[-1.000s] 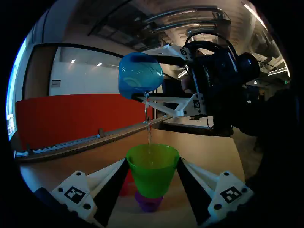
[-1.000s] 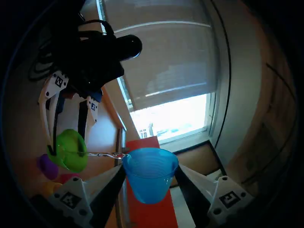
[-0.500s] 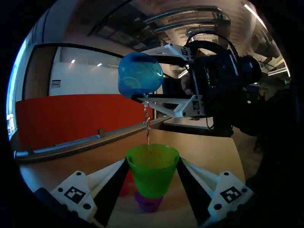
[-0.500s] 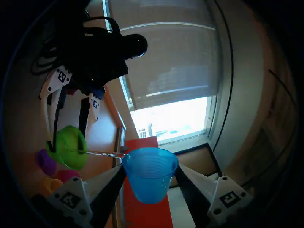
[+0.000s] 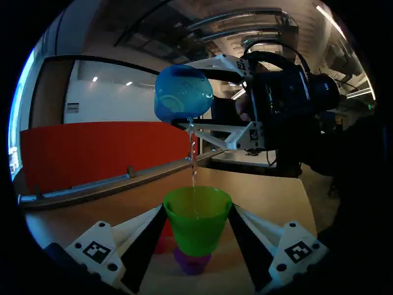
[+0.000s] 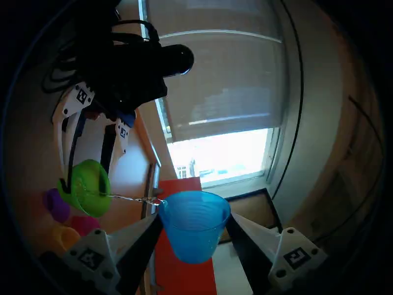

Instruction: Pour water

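Two cups line up in the left gripper view. The left gripper (image 5: 197, 212) has its jaws closed partway on a green cup (image 5: 197, 228), which stands upright between them, low and near. Above it the right gripper (image 5: 189, 96) comes in from the right and grips a blue cup (image 5: 179, 91) that is tipped over, its mouth turned toward the camera. A thin stream of water (image 5: 191, 157) falls from the blue cup's lower rim straight into the green cup. A purple cup (image 5: 191, 261) sits on the wooden counter (image 5: 267, 194) just under the green one. A red panel (image 5: 93, 152) runs along the far left.

In the right gripper view, the right gripper's jaws are closed partway on the blue cup (image 6: 194, 230), one finger pressing each side. The water (image 6: 128, 198) leaves the cup's left rim and reaches the green cup (image 6: 87, 189), farther off on the left. There the left gripper (image 6: 91, 162) holds that cup between its jaws. Purple (image 6: 53, 205), pink (image 6: 84, 224) and orange cups (image 6: 63, 237) lie beside it on the counter. A bright window (image 6: 221, 157) fills the far middle.
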The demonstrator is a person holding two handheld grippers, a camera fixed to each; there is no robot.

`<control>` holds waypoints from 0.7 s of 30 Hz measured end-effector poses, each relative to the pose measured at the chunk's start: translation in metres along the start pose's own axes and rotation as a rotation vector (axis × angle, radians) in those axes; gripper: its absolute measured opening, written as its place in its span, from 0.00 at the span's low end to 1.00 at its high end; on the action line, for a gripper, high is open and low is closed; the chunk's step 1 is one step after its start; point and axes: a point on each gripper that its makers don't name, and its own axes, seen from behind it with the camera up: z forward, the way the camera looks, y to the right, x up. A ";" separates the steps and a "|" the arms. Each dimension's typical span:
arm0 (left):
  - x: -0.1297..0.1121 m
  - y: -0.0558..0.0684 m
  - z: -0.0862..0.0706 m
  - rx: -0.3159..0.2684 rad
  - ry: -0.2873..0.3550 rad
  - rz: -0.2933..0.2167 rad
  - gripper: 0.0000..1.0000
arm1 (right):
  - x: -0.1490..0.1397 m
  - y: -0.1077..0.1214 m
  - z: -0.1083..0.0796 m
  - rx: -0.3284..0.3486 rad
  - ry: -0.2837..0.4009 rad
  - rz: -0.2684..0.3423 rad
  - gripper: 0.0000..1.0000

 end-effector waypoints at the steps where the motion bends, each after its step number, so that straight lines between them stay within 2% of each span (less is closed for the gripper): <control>1: 0.000 0.000 0.000 0.000 0.000 0.000 0.87 | 0.000 0.000 0.000 -0.001 0.000 -0.004 0.90; 21: 0.001 -0.001 0.001 0.002 0.003 -0.002 0.87 | 0.001 0.002 0.002 -0.004 -0.001 -0.075 0.90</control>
